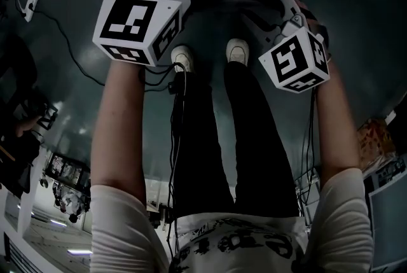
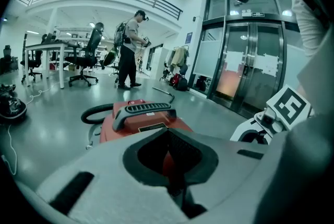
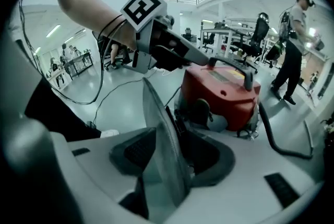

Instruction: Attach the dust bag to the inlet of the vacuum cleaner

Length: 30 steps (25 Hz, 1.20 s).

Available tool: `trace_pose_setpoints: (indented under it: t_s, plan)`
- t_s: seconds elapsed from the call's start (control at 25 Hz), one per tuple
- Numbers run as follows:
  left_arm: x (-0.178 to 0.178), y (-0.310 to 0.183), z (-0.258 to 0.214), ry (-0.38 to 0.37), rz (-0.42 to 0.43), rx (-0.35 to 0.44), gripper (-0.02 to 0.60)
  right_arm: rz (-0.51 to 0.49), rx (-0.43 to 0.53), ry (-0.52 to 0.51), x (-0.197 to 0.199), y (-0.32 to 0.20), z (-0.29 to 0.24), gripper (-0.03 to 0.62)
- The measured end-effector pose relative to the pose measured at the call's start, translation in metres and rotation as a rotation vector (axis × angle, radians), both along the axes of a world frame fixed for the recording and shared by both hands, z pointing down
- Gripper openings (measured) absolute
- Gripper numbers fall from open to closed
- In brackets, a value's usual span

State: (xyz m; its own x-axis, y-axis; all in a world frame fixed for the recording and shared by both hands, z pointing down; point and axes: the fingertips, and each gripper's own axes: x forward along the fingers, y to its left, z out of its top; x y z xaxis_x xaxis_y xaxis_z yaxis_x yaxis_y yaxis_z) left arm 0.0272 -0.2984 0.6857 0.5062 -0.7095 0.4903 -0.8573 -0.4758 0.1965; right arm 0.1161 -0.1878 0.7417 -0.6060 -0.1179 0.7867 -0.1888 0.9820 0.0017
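While the red vacuum (image 3: 219,92) sits on the grey floor (image 3: 120,97), the right gripper (image 3: 169,121) hangs just short of its near side, angled down. Its jaws stand wide apart. A thin grey sheet, seemingly the bag (image 3: 156,139), stands edge-on between them, tilted, with the ribbed pad beside it showing clear of its surface. The bag's upper edge rises above the jaws and stops near the vacuum's lower front, though I cannot tell whether they touch.

The left gripper (image 2: 167,134) is held higher, over the vacuum's black handle (image 2: 143,109). Its jaws look drawn together at the tips, with nothing between them, and only a sliver of red shows through the hollow behind them.

A black hose (image 3: 282,134) curls from the vacuum across the floor. From the head view, both marker cubes (image 1: 137,27) sit above the wearer's white shoes (image 1: 182,56). Farther off, a person (image 2: 130,50) stands by some desks (image 2: 47,53).
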Motion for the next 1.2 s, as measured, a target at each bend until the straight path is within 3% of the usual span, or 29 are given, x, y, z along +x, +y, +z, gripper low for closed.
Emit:
trace_pose_setpoints:
  t_s: [0.16, 0.36, 0.44, 0.52, 0.68, 0.96, 1.2]
  plan:
    - [-0.002, 0.006, -0.055, -0.009, -0.009, 0.077, 0.003, 0.161, 0.017, -0.119, -0.002, -0.01, -0.052, 0.172]
    - [-0.017, 0.024, -0.169, 0.078, -0.098, 0.156, 0.003, 0.555, -0.041, -0.327, 0.002, -0.032, -0.16, 0.162]
    - [-0.029, 0.037, -0.22, 0.094, -0.128, 0.162, 0.003, 0.682, 0.006, -0.349, 0.011, -0.038, -0.214, 0.056]
    - [-0.036, 0.042, -0.271, 0.097, -0.143, 0.199, 0.003, 0.761, 0.081, -0.365, 0.018, -0.047, -0.269, 0.02]
    - [-0.043, 0.051, -0.374, 0.153, -0.161, 0.287, 0.003, 0.822, 0.192, -0.428, 0.018, -0.049, -0.373, 0.003]
    - [-0.063, 0.112, -0.521, 0.189, -0.143, 0.353, 0.003, 0.864, 0.337, -0.516, 0.002, 0.001, -0.546, 0.003]
    - [-0.095, 0.178, -0.592, 0.23, -0.131, 0.417, 0.003, 0.889, 0.443, -0.613, -0.029, 0.061, -0.637, 0.003]
